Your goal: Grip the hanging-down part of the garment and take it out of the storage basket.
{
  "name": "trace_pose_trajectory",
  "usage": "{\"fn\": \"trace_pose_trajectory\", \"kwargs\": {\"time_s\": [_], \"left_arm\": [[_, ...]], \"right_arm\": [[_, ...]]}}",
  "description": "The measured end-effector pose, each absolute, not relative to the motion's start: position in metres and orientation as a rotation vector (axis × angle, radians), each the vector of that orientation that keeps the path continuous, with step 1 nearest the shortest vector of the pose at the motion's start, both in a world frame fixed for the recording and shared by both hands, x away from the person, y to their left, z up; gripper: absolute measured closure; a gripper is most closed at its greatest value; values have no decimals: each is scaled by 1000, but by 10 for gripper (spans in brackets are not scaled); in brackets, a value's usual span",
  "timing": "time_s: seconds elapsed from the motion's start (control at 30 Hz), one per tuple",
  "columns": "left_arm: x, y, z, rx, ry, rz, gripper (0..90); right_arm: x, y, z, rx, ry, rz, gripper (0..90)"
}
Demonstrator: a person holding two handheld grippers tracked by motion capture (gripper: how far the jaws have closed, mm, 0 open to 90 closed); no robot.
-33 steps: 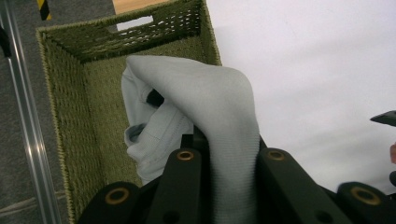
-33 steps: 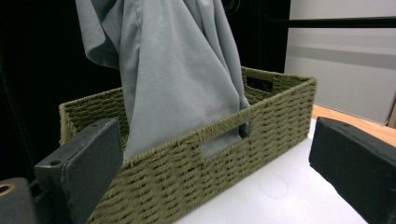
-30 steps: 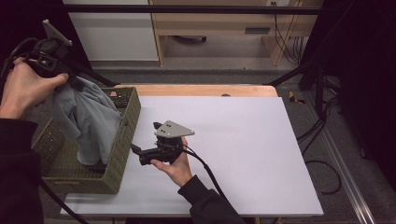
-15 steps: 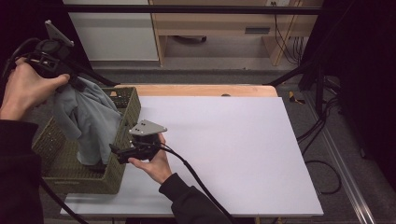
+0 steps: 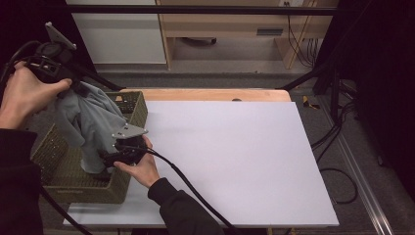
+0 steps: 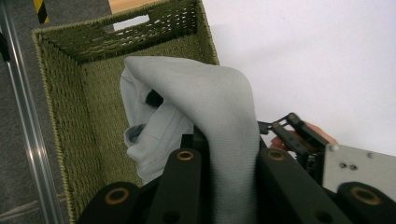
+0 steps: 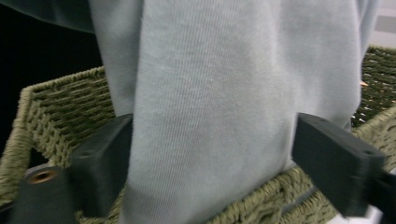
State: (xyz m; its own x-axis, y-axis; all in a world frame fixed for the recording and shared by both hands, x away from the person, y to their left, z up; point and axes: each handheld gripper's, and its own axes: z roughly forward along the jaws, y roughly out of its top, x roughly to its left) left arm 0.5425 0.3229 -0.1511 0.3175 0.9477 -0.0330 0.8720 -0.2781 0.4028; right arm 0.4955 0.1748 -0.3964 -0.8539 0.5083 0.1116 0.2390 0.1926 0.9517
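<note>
White tabletop [image 5: 235, 156], woven basket [image 5: 73, 188]; left gripper [image 5: 73, 85] clenching grey cloth [image 5: 93, 127], right gripper [image 5: 106, 157] spread around it.

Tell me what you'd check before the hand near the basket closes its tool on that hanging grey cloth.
1. Left gripper shut on the grey cloth, holding it up: ok.
2. Right gripper open, a jaw on each side of the cloth: ok.
3. Cloth lies deep enough between the right jaws: cannot tell.
4. Basket wall is out of the right jaws' path: not ok; the rim sits just behind and below them.
5. Cloth's lower end has lifted free of the basket: not ok; it hangs inside.
6. Table has bare room to lay the cloth down: ok.
</note>
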Motion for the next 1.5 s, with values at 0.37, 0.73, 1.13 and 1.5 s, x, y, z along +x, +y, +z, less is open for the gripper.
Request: {"fn": "trace_pose_trajectory", "kwargs": {"time_s": [0.37,0.73,1.13,1.5], "left_arm": [[542,324,-152,2244,1618,306,823],[536,329,-146,2221,1610,320,823],[537,320,-147,2217,1573,308,823],[535,309,-144,2217,1530,296,823]], "right_arm": [[497,177,-396,742,2258,1654,804],[496,136,-365,727,2211,1747,872],[482,81,-313,639,2064,1804,874],[474,51,-273,624,1914,1820,875]]}}
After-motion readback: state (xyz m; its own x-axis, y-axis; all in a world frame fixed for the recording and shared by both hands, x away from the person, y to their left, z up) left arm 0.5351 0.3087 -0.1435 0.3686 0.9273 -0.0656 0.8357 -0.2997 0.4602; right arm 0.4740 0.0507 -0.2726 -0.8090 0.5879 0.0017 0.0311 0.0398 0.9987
